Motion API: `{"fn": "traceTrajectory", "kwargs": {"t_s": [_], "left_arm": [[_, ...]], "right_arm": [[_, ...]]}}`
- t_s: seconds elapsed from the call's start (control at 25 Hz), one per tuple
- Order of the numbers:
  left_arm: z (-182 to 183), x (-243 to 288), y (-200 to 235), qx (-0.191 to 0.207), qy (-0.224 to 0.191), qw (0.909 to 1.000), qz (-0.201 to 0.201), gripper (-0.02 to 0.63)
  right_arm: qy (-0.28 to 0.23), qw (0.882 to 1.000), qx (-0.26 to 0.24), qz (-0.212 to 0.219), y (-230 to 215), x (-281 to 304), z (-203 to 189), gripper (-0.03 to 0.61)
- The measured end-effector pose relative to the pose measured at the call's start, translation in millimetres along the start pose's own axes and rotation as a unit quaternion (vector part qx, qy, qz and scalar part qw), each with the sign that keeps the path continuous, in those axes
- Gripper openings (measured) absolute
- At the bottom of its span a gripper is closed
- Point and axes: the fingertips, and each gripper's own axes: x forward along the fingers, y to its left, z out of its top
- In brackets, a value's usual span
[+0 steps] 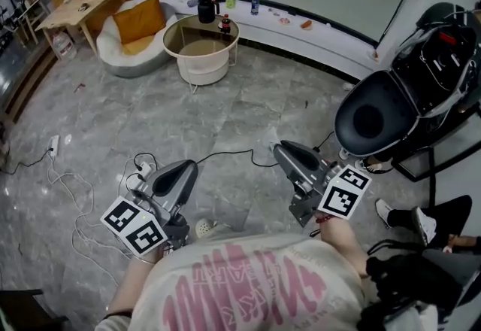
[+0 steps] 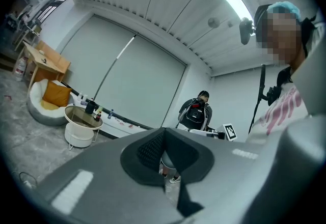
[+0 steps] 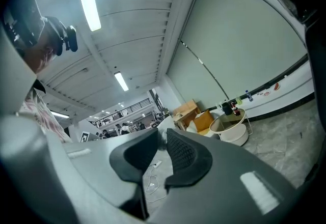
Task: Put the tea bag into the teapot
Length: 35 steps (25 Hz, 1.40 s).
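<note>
I cannot make out a tea bag in any view. A dark pot, possibly the teapot, stands far off on a round white side table beside small bottles; the table also shows small in both gripper views. My left gripper is held low and close to my body over the floor, its pads meeting at the tips with nothing in them. To the right at the same height is my right gripper. Its pads stand a narrow slit apart and hold nothing.
Grey marble floor with white cables and a power strip at left. A black round seat and dark gear stand at right. A beanbag with an orange cushion and a wooden desk are far left. Another person stands nearby.
</note>
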Motion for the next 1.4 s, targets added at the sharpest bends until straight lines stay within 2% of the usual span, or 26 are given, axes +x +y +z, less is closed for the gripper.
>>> {"fn": "traceTrajectory", "kwargs": {"t_s": [0.16,0.36,0.6,0.72,0.88,1.24,1.4], "left_arm": [[9,5,14,-0.008,-0.011,0.9998,0.012,0.017],[10,6,38,-0.015,-0.001,0.9996,0.025,0.017],[8,36,76,-0.023,0.007,0.9997,0.005,0.017],[25,66,100,-0.029,0.008,0.9995,-0.012,0.017],[55,98,136,-0.013,0.025,0.9991,-0.033,0.017],[102,136,227,0.002,0.047,0.9978,-0.047,0.017],[116,142,273,-0.001,0.049,0.9980,-0.040,0.017]], "right_arm": [[0.008,1.000,-0.003,-0.016,-19,2,4,0.060],[0.024,0.999,0.009,-0.025,-33,14,-2,0.060],[0.015,0.999,0.013,-0.049,-59,38,2,0.060],[0.017,0.998,0.021,-0.053,-76,62,10,0.060],[0.006,0.998,0.028,-0.061,-97,106,31,0.060],[-0.002,0.997,0.042,-0.064,-136,210,56,0.060],[-0.008,0.996,0.050,-0.072,-152,251,59,0.060]]}}
